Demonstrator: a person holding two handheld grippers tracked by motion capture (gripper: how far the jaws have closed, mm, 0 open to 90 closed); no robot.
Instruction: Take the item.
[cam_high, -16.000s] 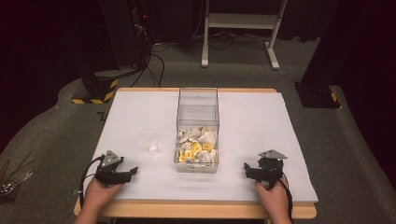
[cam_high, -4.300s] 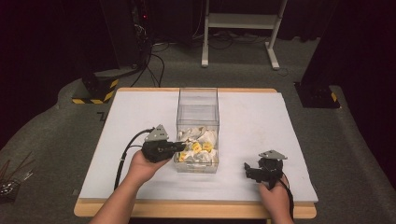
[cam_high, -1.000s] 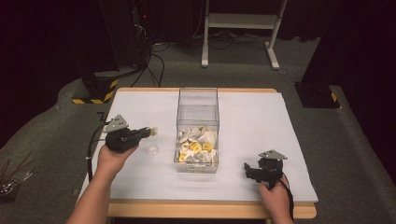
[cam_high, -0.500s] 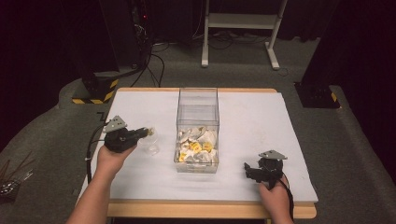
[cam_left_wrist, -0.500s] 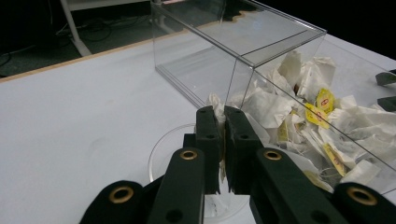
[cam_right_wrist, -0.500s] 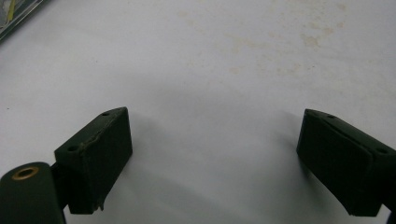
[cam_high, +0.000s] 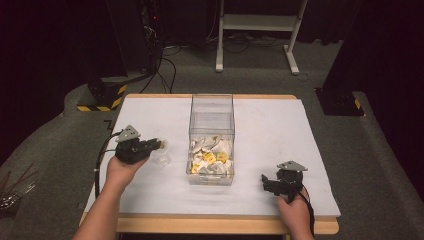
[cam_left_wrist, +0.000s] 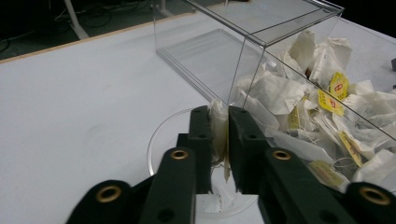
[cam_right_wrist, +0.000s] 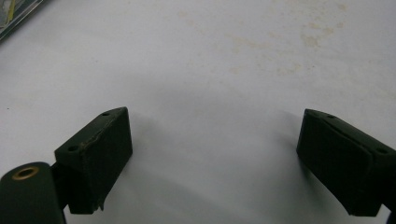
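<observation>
We are looking at the white table (cam_high: 260, 125), the clear box (cam_high: 212, 120) of tea bags mid-table. Left of it, the left gripper (cam_left_wrist: 219, 123) is pinching a tea bag (cam_left_wrist: 218, 133) over the clear cup (cam_left_wrist: 161, 140). Near right, the right gripper (cam_right_wrist: 212, 154) is resting, jaws spread.

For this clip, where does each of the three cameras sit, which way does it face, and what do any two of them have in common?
High view: above the person's side, facing forward and down on the table; both forearms, left gripper and right gripper.
Left gripper view: rides the left gripper, its jaws shut on a tea bag over the clear cup.
Right gripper view: rides the right gripper, jaws apart over bare table.
Shared: high and left gripper views show the clear box.
</observation>
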